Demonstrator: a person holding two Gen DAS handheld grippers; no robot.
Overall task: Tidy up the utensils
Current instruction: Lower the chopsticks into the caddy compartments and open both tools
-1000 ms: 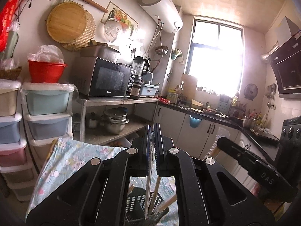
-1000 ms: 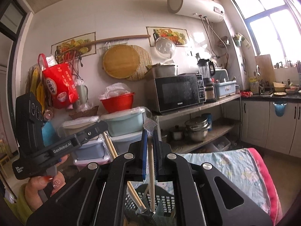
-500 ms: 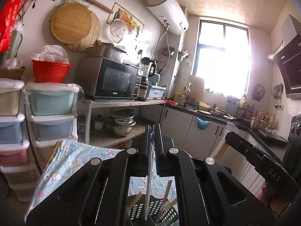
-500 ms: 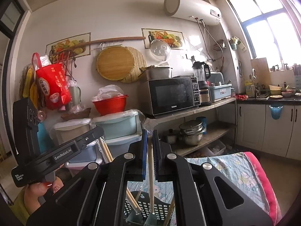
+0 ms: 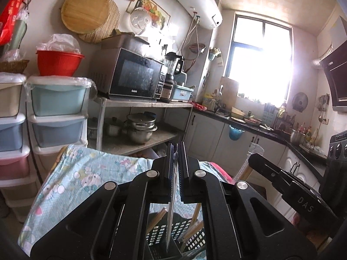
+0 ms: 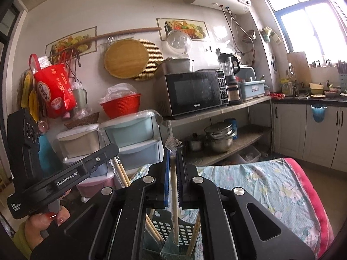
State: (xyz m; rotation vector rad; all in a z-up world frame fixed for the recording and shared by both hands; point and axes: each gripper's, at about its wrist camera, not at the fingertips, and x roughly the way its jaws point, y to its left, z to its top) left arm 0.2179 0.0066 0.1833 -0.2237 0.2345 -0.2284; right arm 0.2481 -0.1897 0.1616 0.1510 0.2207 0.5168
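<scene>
Kitchen clutter fills the background: a microwave on a steel shelf at 11 o'clock and a bright window at 1 o'clock. Below you, a counter under a blue cartoon-print cloth carries a black perforated utensil basket at 6 o'clock.

Your left gripper has its jaws clamped together on a thin, clear-wrapped utensil that hangs straight down, its lower end inside the basket. Your right gripper has its jaws pinched on a wrapped wooden chopstick, also vertical, its lower end down in the same basket. Loose chopsticks already lean there at 7 o'clock.

You appear to be at the drop-in step with both pieces. Next, you likely need to lower each a little further, keep them upright and clear of the leaning sticks, then part the jaws so they settle rather than tip out over the rim.
</scene>
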